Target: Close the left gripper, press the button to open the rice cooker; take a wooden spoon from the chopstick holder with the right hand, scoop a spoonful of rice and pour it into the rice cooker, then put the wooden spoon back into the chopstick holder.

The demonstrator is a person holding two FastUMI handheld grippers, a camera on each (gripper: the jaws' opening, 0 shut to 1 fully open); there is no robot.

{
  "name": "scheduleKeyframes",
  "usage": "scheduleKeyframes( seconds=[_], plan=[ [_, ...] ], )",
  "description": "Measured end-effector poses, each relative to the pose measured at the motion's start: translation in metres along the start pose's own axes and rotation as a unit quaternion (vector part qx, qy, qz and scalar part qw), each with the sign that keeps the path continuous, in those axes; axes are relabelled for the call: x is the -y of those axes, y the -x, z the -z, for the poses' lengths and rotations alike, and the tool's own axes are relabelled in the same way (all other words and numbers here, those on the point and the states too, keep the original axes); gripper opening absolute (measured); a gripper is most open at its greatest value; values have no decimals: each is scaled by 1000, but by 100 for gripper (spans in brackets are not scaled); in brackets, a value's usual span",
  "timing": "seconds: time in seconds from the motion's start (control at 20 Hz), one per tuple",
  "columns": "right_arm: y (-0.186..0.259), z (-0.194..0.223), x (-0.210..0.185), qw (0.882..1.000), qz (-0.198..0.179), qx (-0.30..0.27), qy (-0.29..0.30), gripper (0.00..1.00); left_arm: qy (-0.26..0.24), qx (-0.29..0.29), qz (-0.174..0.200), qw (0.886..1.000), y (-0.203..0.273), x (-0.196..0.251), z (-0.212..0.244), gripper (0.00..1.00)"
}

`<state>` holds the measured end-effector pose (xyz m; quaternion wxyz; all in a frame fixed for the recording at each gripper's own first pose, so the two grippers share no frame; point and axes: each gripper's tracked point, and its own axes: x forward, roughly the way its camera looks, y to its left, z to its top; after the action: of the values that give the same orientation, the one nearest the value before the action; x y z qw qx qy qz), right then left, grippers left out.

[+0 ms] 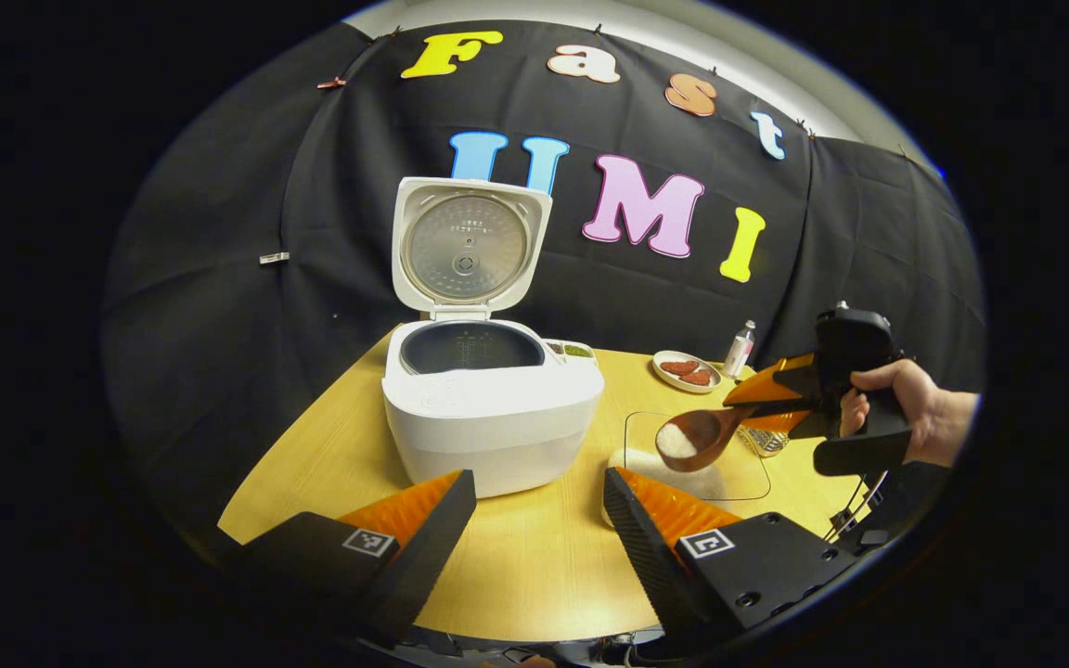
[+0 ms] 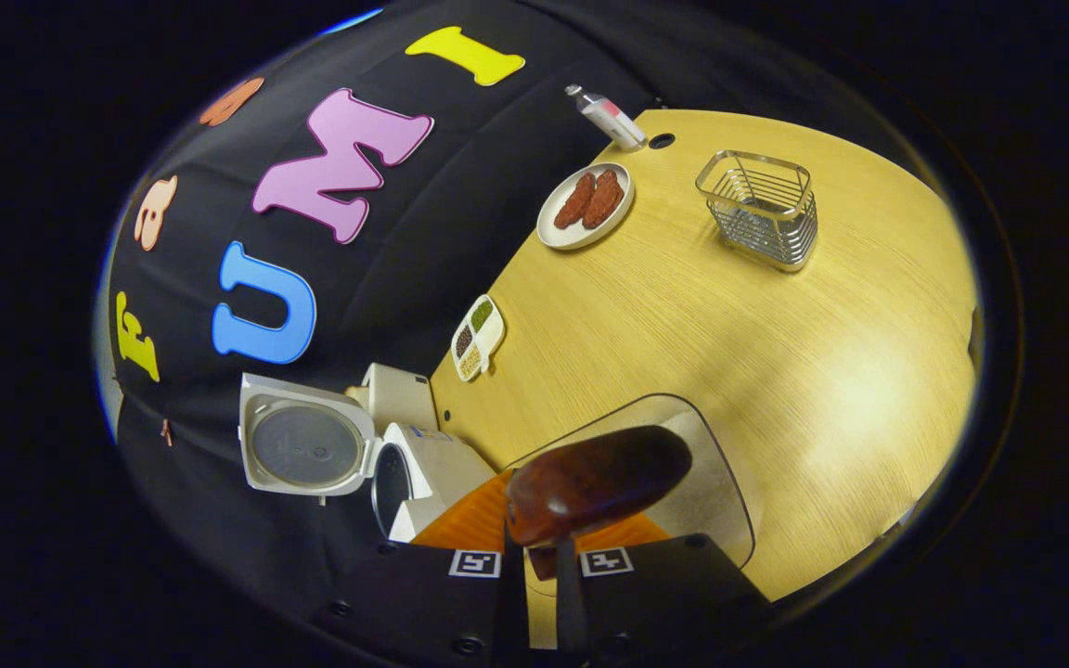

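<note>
The right gripper (image 2: 539,557) has its fingers pressed on the handle of a dark brown wooden spoon (image 2: 595,482), whose bowl back faces the camera above a clear container of white rice (image 2: 715,501). A white rice cooker (image 2: 358,455) stands with its lid raised. On the yellow wooden surface (image 2: 776,353) sit a wire chopstick holder (image 2: 762,209) and a white plate (image 2: 586,206).

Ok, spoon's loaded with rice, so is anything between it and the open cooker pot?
Nothing visible is. The wooden spoon, held by the right gripper, hangs over the rice container; bare table separates it from the open rice cooker.
</note>
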<state>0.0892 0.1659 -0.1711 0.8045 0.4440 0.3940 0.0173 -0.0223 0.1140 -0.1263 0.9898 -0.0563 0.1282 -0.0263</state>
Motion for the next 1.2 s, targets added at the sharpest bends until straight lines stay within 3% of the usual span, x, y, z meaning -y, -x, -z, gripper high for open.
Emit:
scheduleKeyframes(
  seconds=[0.25, 0.5, 0.85, 1.2],
  plan=[
    [12, -21, -37, 1000, -24, 4, -14, 16, -5, 6, -11, 1000, 5, -3, 0, 96],
    [13, -24, -89, 996, -62, -11, -69, 16, 2, 14, -26, 1000, 15, -13, 1, 96],
    [-5, -2, -164, 991, -104, -39, -75, 16, 26, 14, -54, 998, 28, -38, 9, 96],
    [-38, 42, -229, 989, -121, -61, -54, 16, 61, 7, -79, 995, 36, -73, 16, 96]
  ],
)
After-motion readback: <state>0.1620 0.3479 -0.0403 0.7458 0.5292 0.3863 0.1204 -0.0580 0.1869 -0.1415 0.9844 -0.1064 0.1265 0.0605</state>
